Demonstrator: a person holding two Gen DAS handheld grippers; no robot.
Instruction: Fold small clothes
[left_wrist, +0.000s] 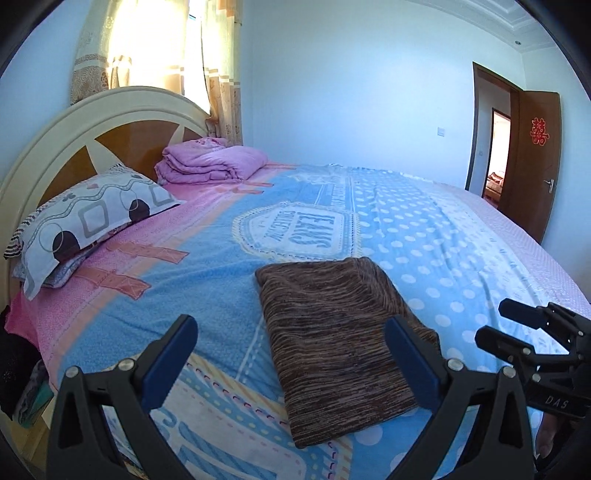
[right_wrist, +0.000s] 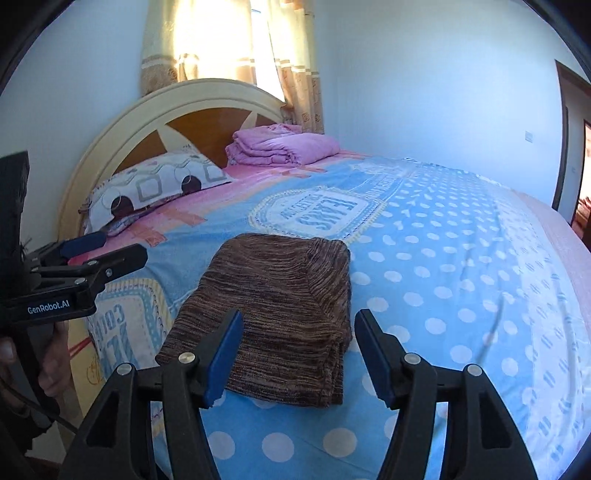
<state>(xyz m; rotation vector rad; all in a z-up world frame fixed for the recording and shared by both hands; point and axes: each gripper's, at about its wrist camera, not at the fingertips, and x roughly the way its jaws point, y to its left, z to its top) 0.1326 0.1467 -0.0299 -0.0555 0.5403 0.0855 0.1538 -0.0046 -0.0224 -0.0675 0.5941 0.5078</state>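
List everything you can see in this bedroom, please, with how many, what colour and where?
brown knit garment: one, brown striped, folded flat on the bedspread's near part
bedspread: one, blue with white dots, over the bed
pillow: one, white with dark circles, by the headboard
folded quilt: one, pink-purple, beside the pillow
headboard: one, cream and brown, arched
curtains: beige, behind the headboard
door: one, brown, open, far right
left hand-held gripper: black, blue pads, open, empty
right hand-held gripper: black, blue pads, open, empty
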